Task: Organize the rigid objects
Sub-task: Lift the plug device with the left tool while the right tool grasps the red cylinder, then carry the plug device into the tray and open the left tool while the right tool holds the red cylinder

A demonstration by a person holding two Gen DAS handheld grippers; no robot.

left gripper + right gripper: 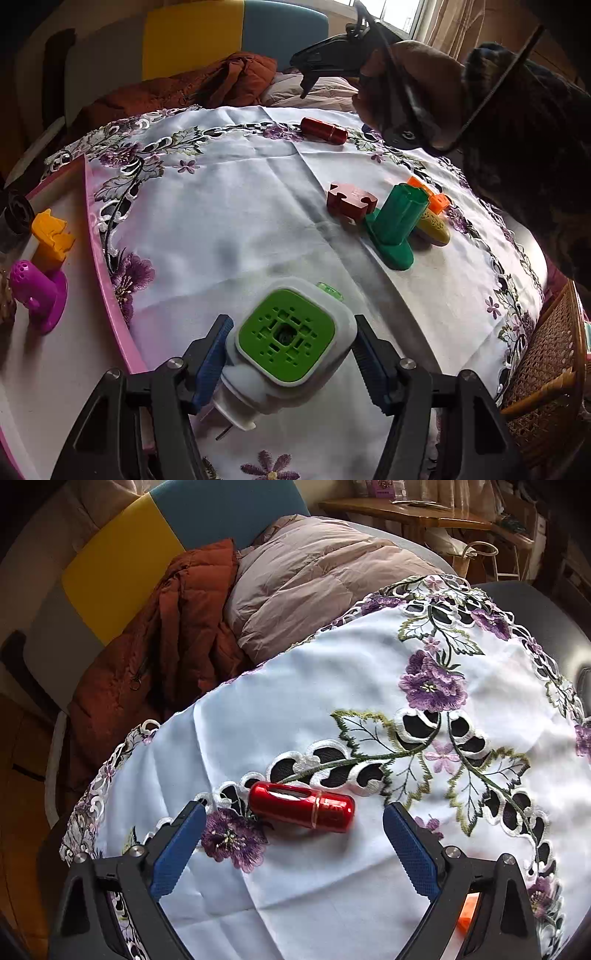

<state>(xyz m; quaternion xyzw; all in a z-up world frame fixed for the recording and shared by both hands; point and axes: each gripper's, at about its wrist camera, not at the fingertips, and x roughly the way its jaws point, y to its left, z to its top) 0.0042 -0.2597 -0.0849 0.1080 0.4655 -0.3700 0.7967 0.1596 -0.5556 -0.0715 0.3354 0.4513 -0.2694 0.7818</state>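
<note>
**Left tool loaded, right tool empty over the red capsule**

I find the left gripper (291,354) closed on a white plug-in device with a green perforated face (286,341). Both blue pads (210,360) press against its white sides, so the jaws stand fairly wide — the body fills the gap. The device's metal prongs point down toward the white embroidered tablecloth (221,206), close above it; I cannot tell whether it rests on the cloth.

To the left of that grip lies a pink-rimmed tray (98,236). In it I see a yellow block (51,238) and a purple perforated piece on a round base (35,295), standing near each other.

Further out on the cloth I note a cluster: a dark red puzzle-shaped piece (351,201), a green post on a flat base (397,225), an olive perforated piece (434,225) just behind it, and an orange piece (432,195) beyond. How they touch I cannot say for certain.

The right gripper (293,834) is spread wide and holds nothing. A red metallic capsule (301,806) lies on its side on the cloth, in line with the gap between the fingertips and apart from both blue pads (177,849). In the left view the same tool (391,92) shows at the far edge of the table, held in a hand (424,74) above that capsule (324,131).

Behind the table — a rust-coloured quilted jacket (166,646) and a pale one (314,579) piled on a seat.
</note>
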